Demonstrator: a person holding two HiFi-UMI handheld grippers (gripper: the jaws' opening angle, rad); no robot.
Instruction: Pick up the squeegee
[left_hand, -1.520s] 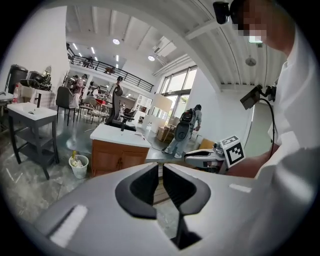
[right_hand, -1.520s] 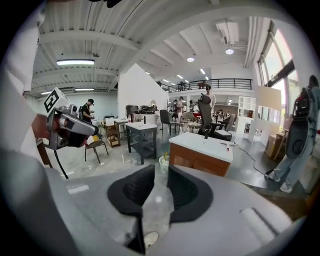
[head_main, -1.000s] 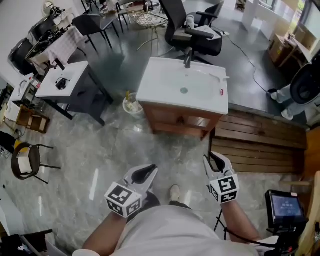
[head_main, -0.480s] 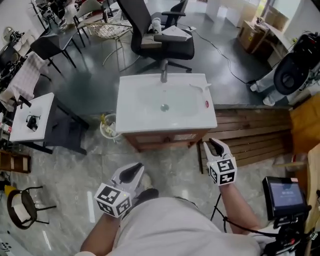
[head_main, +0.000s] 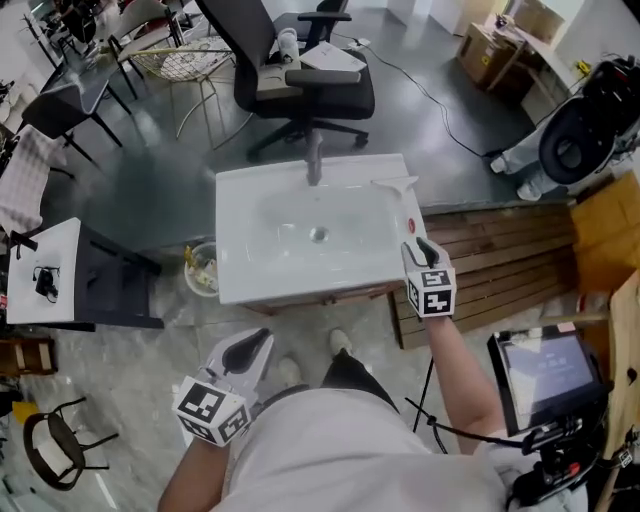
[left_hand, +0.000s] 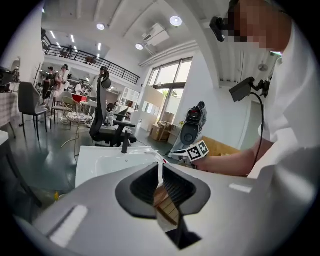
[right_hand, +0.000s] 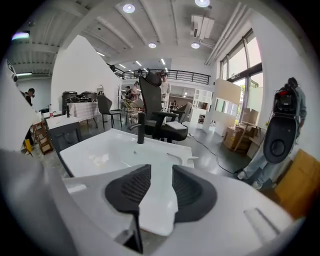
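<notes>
- Resting on the far right corner of the sink (head_main: 235, 285), just right of the faucet (head_main: 313, 165): the squeegee (head_main: 395, 184), white on white.
- Lies straight ahead of the right gripper (head_main: 421, 247), which hovers over the sink's near right edge. Fingers there opening, with nothing between them, only the basin rim showing through the gap.
- Sits well apart from the left gripper (head_main: 252, 343), held low at the near left, short of the sink. Fingers there drawn together on nothing.
- Seems to lie with the blade along the back rim and the handle pointing toward the near side, though too small and pale to be sure.
- Plainly a job for the right: a reach forward along the right rim, with the fingers set across the handle rather than along it.
</notes>
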